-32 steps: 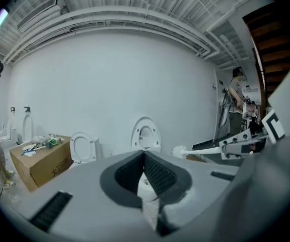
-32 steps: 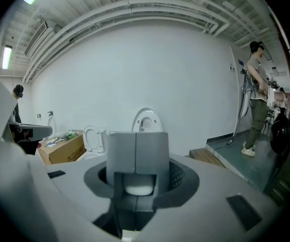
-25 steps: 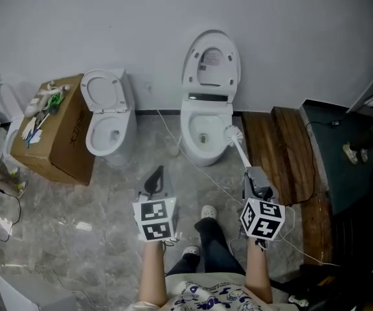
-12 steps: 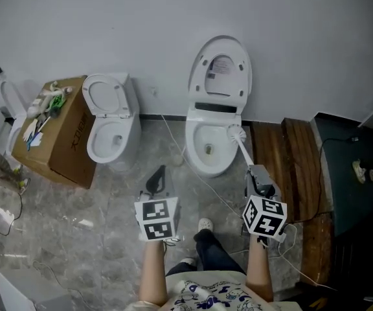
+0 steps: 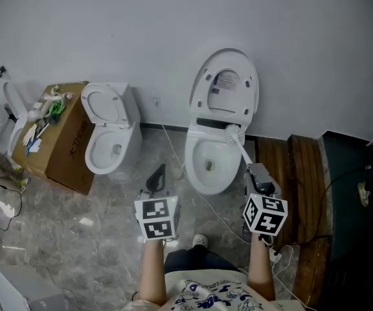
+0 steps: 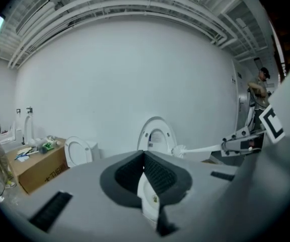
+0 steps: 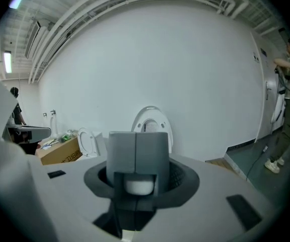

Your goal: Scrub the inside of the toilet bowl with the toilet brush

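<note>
Since a second ago the toilet [image 5: 224, 89] has slid lower in the head view and stands nearer my arms. My dark trouser leg, which then reached out over the floor [image 5: 96, 206], is drawn back so that only a shoe tip [image 5: 200, 240] shows. The toilet brush [image 5: 234, 133] has gone from the right rim to the back rim. Its head now hangs just below the lid hinge, above the bowl [image 5: 207, 164] rather than down in it. My right gripper [image 5: 255, 172] sits at the same spot in the view, its fingers [image 7: 123, 155] clamped on the end of the brush handle, whose white butt shows between them. My left gripper [image 5: 157, 175] holds nothing. Its fingers [image 6: 161, 178] meet at the tips, and it hovers left of the bowl, apart from it.

The bowl shows a small dark drain opening at its bottom; I cannot tell whether water stands there. At far left a cardboard box [image 5: 54, 144] is shut, with a loose heap of white and green things [image 5: 47, 105] lying on top. A second toilet [image 5: 109, 138] stands between the box and mine, its seat raised.

The wall [image 5: 173, 24] is plain and white, and the floor is grey stone-look tile with pale veins. Both toilets are glossy white, with oval bowls and rounded lids standing up against the wall. Brown wooden planks [image 5: 283, 167] lie to the right. The brush is white, with a thin straight handle and a round bristly head. My left fingers have dark ribbed pads, and my right fingers are smooth grey blocks.
</note>
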{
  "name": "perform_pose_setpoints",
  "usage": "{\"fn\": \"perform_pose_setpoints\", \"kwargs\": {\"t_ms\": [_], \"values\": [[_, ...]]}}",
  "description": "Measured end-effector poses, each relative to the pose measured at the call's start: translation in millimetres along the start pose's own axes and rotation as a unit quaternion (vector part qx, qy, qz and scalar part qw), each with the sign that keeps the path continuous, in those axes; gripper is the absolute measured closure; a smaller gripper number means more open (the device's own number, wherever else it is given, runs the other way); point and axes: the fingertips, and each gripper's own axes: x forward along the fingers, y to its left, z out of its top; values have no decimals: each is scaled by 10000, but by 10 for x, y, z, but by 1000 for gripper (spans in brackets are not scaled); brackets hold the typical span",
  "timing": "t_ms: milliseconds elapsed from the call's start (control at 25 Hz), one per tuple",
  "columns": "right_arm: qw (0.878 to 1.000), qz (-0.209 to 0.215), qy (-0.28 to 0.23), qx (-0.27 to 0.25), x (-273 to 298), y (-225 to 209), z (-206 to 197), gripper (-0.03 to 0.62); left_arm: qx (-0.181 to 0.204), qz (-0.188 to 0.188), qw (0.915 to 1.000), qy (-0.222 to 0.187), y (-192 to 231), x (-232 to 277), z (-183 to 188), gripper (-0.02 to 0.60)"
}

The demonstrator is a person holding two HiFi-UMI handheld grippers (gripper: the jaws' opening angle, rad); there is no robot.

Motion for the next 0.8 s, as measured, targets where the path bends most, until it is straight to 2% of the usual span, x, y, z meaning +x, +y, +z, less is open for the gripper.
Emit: {"fn": "perform_pose_setpoints", "kwargs": {"t_ms": [560, 800], "values": [[9983, 110, 577, 19, 746, -251, -125, 422, -18, -8, 9990, 456, -77, 756, -111, 578], [9970, 114, 766, 53, 1130, -309, -72, 422, -37, -105, 9985, 536, -40, 1205, -47, 578]]}}
